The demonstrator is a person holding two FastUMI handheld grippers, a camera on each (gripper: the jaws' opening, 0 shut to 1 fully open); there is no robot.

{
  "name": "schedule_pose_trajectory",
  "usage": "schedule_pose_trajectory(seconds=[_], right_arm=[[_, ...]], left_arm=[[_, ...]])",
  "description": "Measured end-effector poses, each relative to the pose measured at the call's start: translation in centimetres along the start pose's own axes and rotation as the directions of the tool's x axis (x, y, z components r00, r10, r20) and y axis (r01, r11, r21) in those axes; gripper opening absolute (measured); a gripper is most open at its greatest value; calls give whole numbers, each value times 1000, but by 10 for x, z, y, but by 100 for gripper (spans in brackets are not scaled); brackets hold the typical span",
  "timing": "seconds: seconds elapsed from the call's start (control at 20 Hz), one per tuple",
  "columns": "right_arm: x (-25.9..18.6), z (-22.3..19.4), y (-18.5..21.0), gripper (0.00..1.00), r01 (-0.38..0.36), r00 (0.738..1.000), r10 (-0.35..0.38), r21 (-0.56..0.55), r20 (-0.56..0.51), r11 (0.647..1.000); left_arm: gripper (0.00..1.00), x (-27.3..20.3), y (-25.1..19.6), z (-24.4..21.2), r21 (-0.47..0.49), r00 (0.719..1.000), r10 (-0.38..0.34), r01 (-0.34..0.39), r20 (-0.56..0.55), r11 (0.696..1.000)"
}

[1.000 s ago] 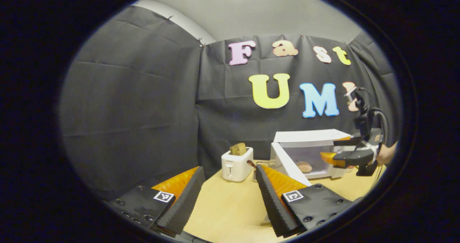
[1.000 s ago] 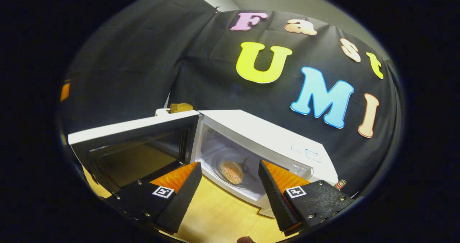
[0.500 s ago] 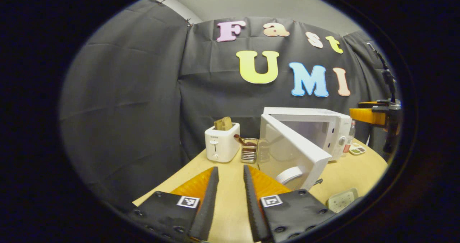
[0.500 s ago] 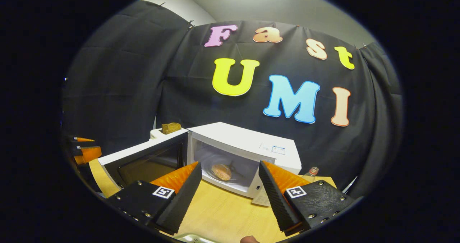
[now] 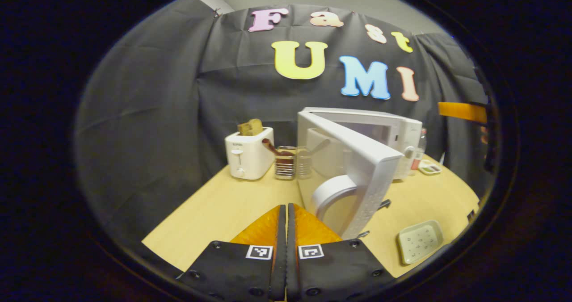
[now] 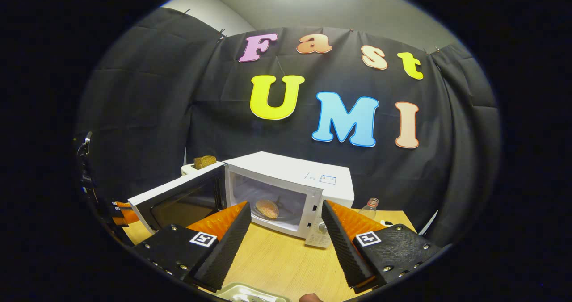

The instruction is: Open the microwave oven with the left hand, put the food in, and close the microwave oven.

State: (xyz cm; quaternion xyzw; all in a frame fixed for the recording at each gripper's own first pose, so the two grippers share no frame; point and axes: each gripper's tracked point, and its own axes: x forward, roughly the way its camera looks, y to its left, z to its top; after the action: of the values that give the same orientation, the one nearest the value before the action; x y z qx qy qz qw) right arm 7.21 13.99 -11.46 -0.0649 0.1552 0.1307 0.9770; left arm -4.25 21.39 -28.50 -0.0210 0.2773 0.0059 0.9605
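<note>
With its fingers pressed together on nothing, the left gripper [image 5: 286, 230] sits near the microwave door [image 5: 353, 168], where a glancing push could slide the microwave [image 6: 286, 190]

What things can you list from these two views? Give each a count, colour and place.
Microwave: one, white, back of table, door open.
Bun: one, brown, inside the microwave.
Toaster: one, white, left of microwave, toast in its slot.
Holder: one, metal, between toaster and microwave.
Bottle: one, clear, right of microwave.
Tray: one, pale green, front right of table.
Left tongs: shut, empty.
Right tongs: open, empty.
</note>
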Motion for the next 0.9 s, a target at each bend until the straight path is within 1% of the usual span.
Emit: schedule_pose_trajectory(seconds=[0.15, 0.3, 0.55, 0.7, 0.9], right_arm=[[-9, -2, -11, 96, 5, 1000, -5, 11, -5, 1000], [-15, 0, -26, 97, 17, 1000, -16, 23, -5, 1000], [-21, 5, -50, 97, 32, 999, -32, 52, 1, 998], [-23, 7, -64, 97, 43, 999, -43, 64, 6, 997], [-35, 4, -87, 97, 64, 998, -65, 49, 7, 997]], left_arm=[[7, 9, -26, 5, -46, 999, -39, 39, -4, 998], [7, 14, -61, 14, -12, 996, -91, 91, 5, 996], [7, 31, -122, 29, 17, 984, -178, 178, 13, 984], [7, 44, -148, 42, 42, 977, -214, 213, 22, 976], [7, 65, -179, 54, 69, 966, -256, 255, 15, 965]])
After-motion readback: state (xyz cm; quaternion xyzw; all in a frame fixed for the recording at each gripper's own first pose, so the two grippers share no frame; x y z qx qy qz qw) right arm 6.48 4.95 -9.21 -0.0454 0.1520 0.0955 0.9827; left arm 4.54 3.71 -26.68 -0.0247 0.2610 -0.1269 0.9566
